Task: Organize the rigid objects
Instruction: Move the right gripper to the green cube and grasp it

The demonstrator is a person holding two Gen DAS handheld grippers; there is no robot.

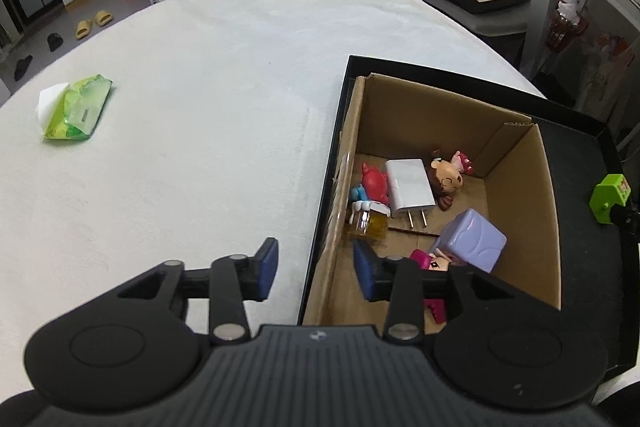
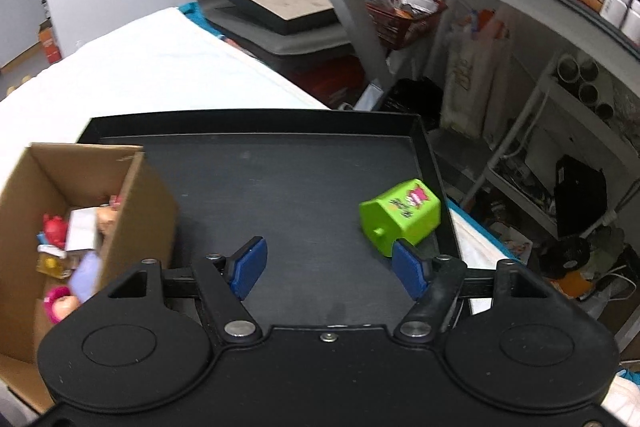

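We judge that we are at the last pick: most of the small things already lie in the cardboard box [image 1: 516, 183], and only the green toy block [image 2: 400, 215] is left out, lying on its side on the black tray [image 2: 280, 187] near its right wall. Our right gripper [image 2: 328, 269] hangs over the tray with jaws spread and empty, its right pad just in front of the block; next we need to shift right so the block sits between the pads, then close and carry it to the box. Our left gripper [image 1: 316, 273] has its jaws parted and holds nothing, straddling the box's near-left wall. Inside the box lie a white charger [image 1: 410, 187], a red figure [image 1: 374, 183], a small amber jar [image 1: 370, 225], a lilac cube [image 1: 474, 239] and two dolls [image 1: 448, 181]. A green tissue pack [image 1: 76, 107] rests far left on the white desk [image 1: 220, 87].
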